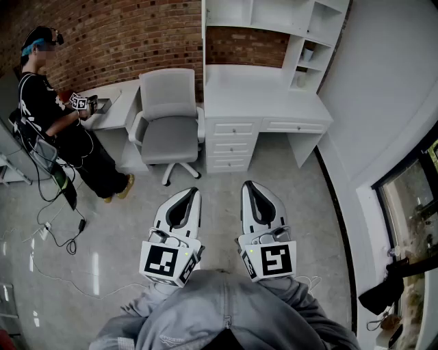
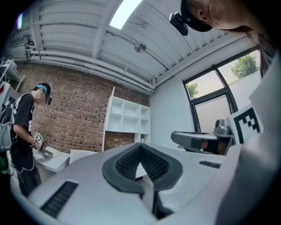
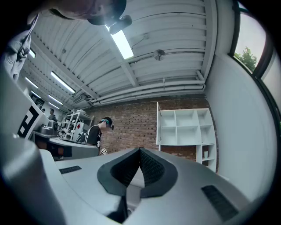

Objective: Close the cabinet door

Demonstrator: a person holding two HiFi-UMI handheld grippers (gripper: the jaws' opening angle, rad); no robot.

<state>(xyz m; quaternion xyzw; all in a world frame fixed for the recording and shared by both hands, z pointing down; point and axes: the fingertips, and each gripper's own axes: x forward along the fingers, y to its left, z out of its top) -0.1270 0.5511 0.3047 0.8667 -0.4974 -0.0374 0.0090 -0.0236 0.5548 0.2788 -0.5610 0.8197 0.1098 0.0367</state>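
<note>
While a person (image 1: 51,116) stands at far left beside a grey office chair (image 1: 168,119), I have both grippers low over the floor. My left gripper (image 1: 188,193) has its jaws pressed together on nothing, and so does my right gripper (image 1: 250,186). Well ahead, above the white desk (image 1: 263,102), the cabinet door (image 1: 203,34) stands swung out, edge-on, from the left side of the shelves (image 1: 274,14).

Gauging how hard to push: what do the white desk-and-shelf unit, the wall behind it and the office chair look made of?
White desk-and-shelf unit: probably painted or laminated board; flat, smooth matte panels. Wall: exposed red-brown brick, mortar lines visible. Office chair: grey padded seat and back, likely fabric; white base looks plastic.
</note>
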